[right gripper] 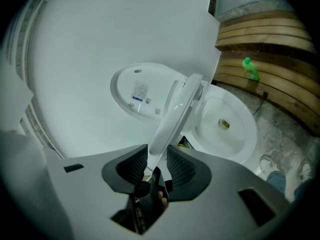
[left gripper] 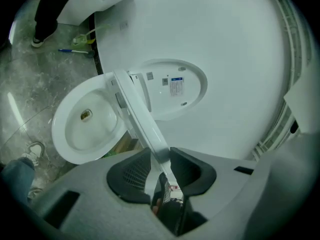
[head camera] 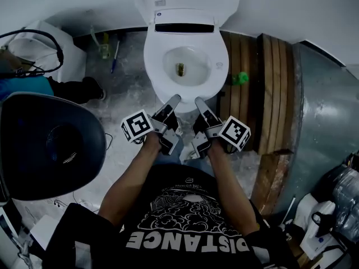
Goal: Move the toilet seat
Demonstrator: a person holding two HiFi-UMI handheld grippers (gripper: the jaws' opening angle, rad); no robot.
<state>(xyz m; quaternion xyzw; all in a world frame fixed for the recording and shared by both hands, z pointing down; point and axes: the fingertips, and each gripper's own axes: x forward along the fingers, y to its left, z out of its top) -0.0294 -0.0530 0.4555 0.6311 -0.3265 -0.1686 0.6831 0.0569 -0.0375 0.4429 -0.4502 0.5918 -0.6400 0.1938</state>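
The white toilet seat (left gripper: 137, 109) stands partway up, between the bowl (left gripper: 85, 129) and the raised lid (left gripper: 175, 86). In both gripper views it shows edge-on. My left gripper (left gripper: 160, 159) is shut on the seat's front edge, a black pad on each face. My right gripper (right gripper: 157, 159) grips the same edge of the seat (right gripper: 175, 119) a little to the right, with the bowl (right gripper: 225, 124) on one side and the lid (right gripper: 140, 91) on the other. In the head view the left gripper (head camera: 173, 101) and right gripper (head camera: 199, 102) meet the seat's front (head camera: 185, 94) side by side.
A dark round stool (head camera: 50, 144) stands close at the left. Wooden slats (head camera: 269, 88) run along the right of the toilet, with a small green object (head camera: 241, 78) beside it. A white bin (head camera: 50, 49) and someone's shoe (head camera: 92, 88) are at the far left.
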